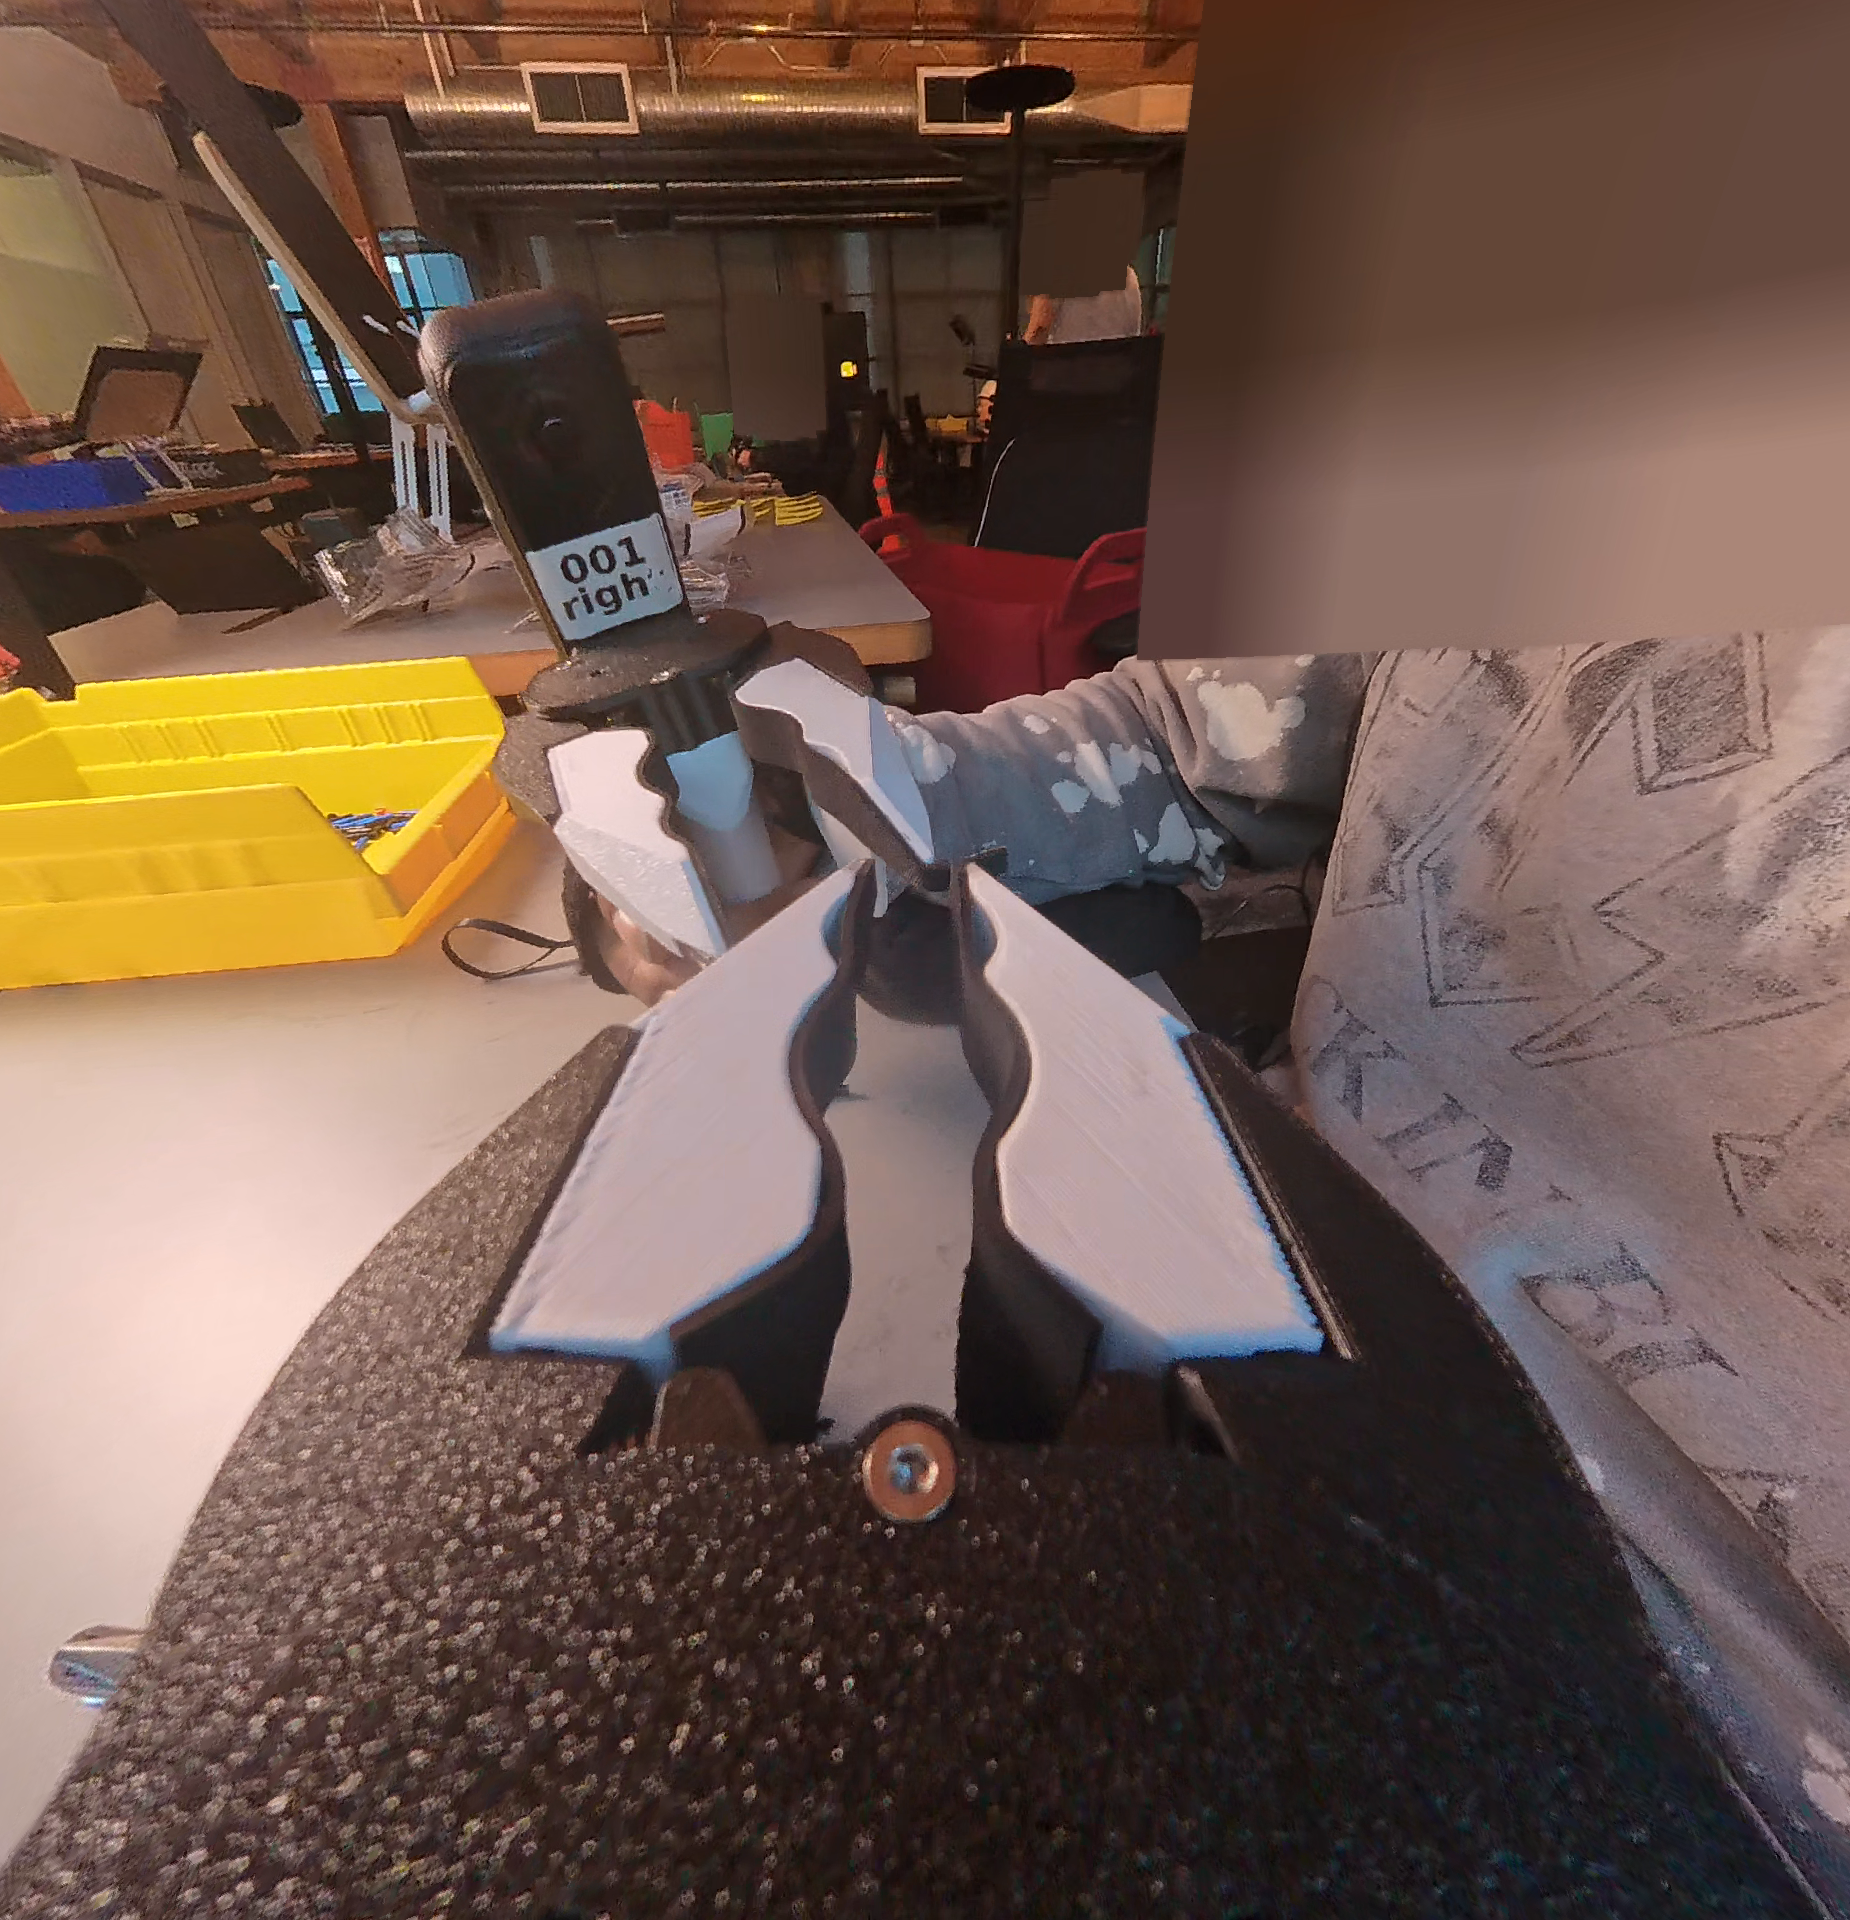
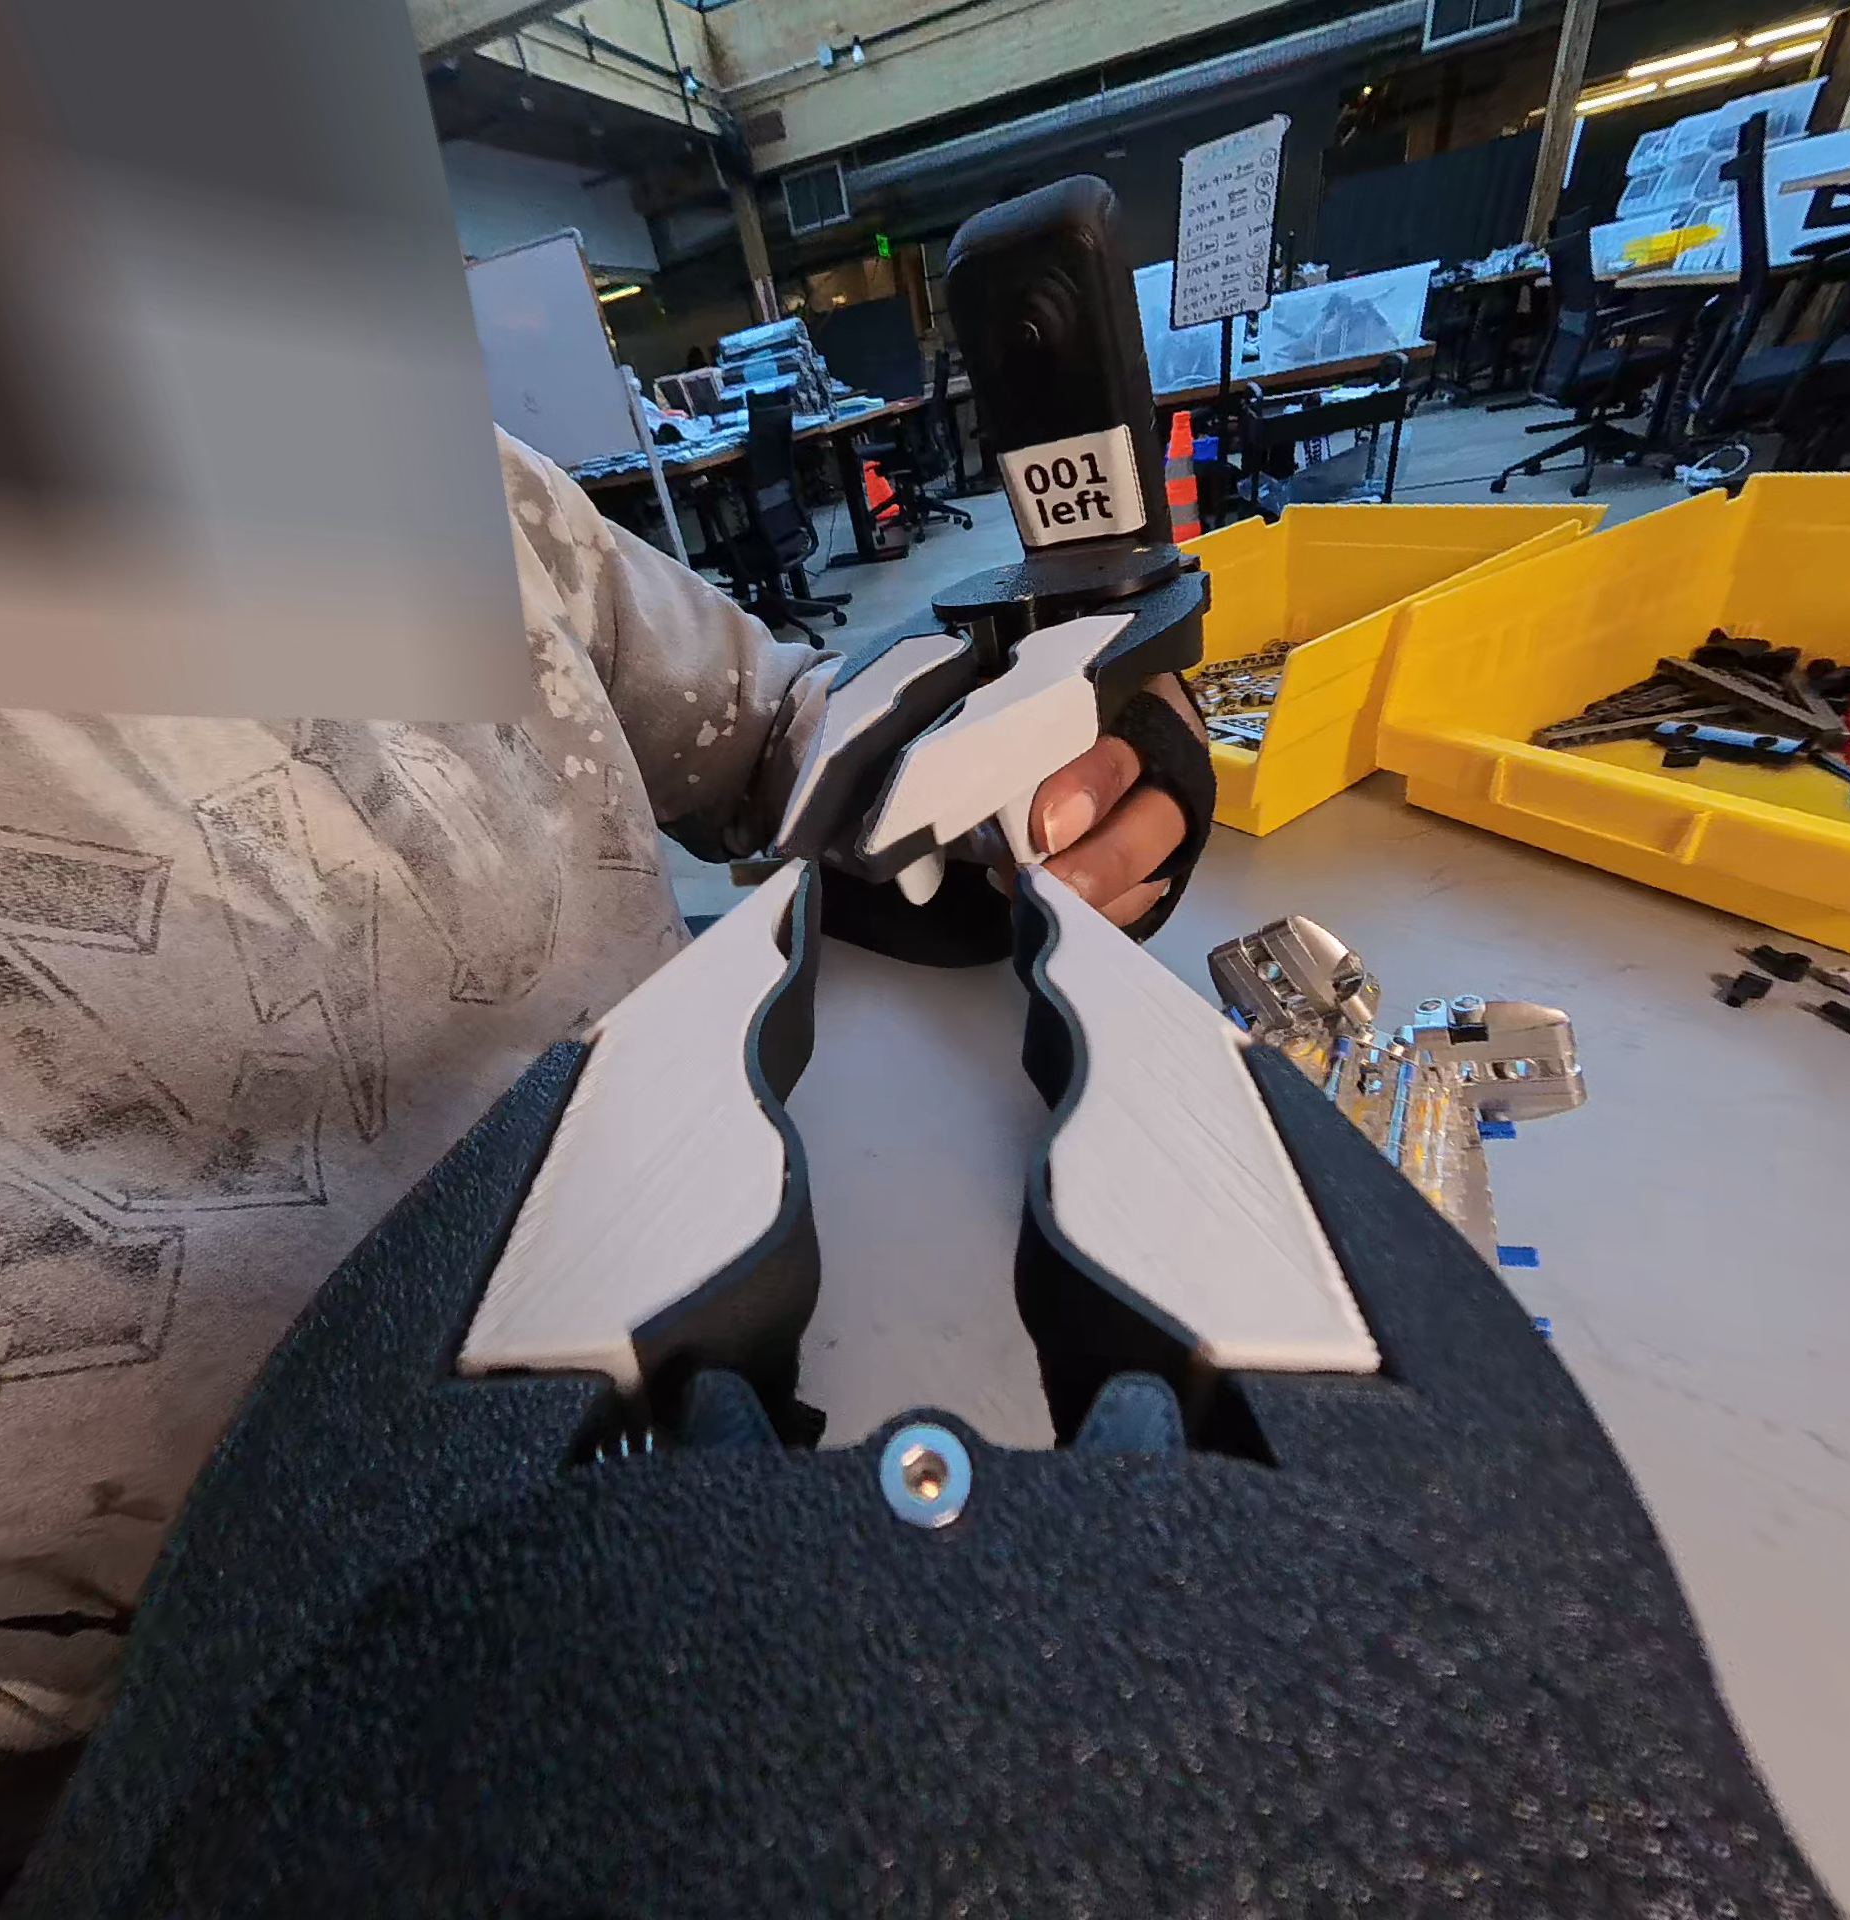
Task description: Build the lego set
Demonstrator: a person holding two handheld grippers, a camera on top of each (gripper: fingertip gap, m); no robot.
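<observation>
A big open workshop with timber beams, ducts, desks and office chairs lies behind a pale tabletop [image 2: 1679, 1299]. Places below are given from the clear bagged kit on it.

Largest nearby is the person in a grey patterned sweatshirt [image 1: 1586, 1039], seated well to the kit's left and holding both tools. Next come the yellow bins [image 2: 1648, 665], standing just behind the kit at its far side; one holds dark beams and small parts, and the left wrist view shows another yellow bin [image 1: 204, 800] with blue pieces inside.

The right hand-held gripper [image 2: 916, 904] sits just left of the kit, its white fingers spread to a moderate gap with only bare tabletop between them. The left hand-held gripper [image 1: 910, 883] faces it from farther left, tips nearly meeting the other's tips, and it too is parted narrowly and holds nothing. A gloved hand [image 2: 1118, 821] grips its handle.

The bagged kit [image 2: 1388, 1049], silvery-grey building pieces in clear plastic, lies on the tabletop touching the right tool's outer finger. It looks light, and the film probably slippery and crinkly; pinching a solid block through the plastic seems firmer than gripping loose film. A few small black parts [image 2: 1794, 987] lie scattered to its right, near the bins.
</observation>
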